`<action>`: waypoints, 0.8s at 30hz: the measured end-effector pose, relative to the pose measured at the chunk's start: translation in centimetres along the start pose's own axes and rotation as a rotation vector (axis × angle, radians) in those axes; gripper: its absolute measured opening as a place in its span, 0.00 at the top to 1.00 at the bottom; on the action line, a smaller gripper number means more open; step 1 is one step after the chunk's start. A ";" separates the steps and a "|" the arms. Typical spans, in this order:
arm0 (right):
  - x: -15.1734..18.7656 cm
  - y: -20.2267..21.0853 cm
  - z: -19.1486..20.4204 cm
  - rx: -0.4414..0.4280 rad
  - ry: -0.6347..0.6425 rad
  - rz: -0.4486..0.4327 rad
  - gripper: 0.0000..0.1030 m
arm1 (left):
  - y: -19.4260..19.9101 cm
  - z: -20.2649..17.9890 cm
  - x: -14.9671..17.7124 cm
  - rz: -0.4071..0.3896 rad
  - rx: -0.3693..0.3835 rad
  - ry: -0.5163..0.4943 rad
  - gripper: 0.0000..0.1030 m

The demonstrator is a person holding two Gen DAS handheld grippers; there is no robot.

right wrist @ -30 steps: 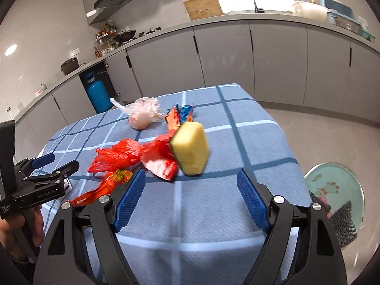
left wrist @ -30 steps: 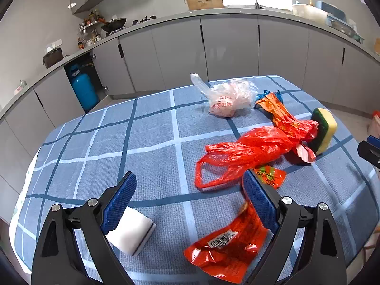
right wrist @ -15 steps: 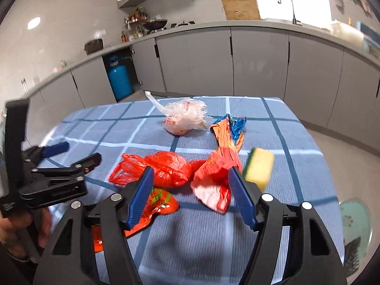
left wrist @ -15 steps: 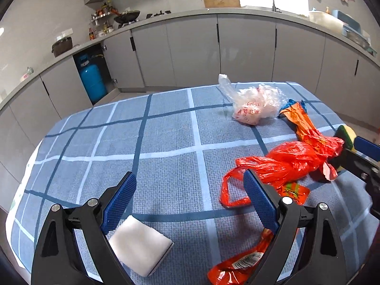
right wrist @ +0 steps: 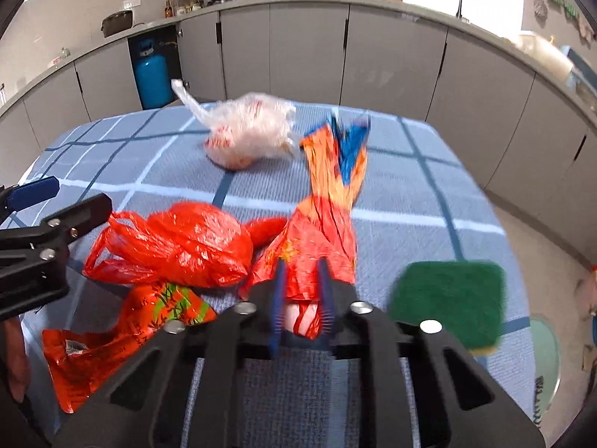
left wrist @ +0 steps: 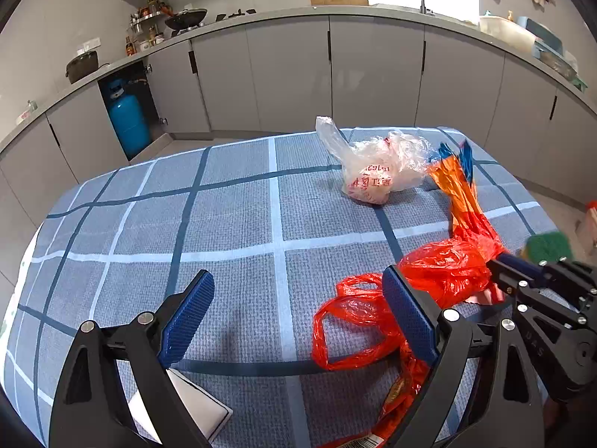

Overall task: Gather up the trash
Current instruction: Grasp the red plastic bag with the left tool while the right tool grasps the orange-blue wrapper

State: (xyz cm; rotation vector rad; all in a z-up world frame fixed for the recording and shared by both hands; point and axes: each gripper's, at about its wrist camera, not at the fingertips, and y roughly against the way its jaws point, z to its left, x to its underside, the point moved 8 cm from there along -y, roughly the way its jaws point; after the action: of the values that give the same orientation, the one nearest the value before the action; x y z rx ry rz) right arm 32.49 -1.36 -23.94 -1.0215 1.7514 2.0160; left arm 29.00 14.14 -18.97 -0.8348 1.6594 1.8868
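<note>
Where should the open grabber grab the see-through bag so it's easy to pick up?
Probably the thin twisted tail sticking up from the clear plastic bag. It's narrow and raised off the cloth, so the open left gripper could close across it from above.

Right gripper (right wrist: 301, 300) moved off sponge (right wrist: 447, 300), now clamped on orange wrapper (right wrist: 321, 231).

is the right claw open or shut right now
Shut: the right claw has its blue pads pinched on the orange wrapper's near end.
</note>
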 end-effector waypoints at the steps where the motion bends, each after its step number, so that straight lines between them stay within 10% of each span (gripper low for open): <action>1: 0.1 -0.1 0.0 0.001 0.004 0.007 0.86 | 0.0 -0.1 -0.1 -0.001 0.004 -0.003 0.13; 5: -1.2 0.9 0.4 -0.030 -0.013 -0.047 0.56 | 0.6 -0.5 -0.6 -0.016 0.013 -0.011 0.13; 17: -4.5 -0.3 -4.1 -0.041 -0.162 -0.054 0.42 | 0.4 -1.0 -1.3 -0.016 0.007 -0.014 0.13; 22: -4.4 -4.2 -4.0 -0.075 -0.178 0.040 0.44 | 0.3 -2.1 -1.2 -0.014 0.022 -0.032 0.13; 24: -3.9 -5.3 -4.0 -0.082 -0.182 0.070 0.60 | 0.1 -2.0 -1.1 -0.009 0.020 -0.029 0.13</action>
State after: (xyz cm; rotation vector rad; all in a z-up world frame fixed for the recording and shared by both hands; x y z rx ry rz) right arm 39.87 -3.05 -25.33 -0.7822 1.6436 2.1644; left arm 29.95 12.17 -18.28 -0.8019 1.6518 1.8650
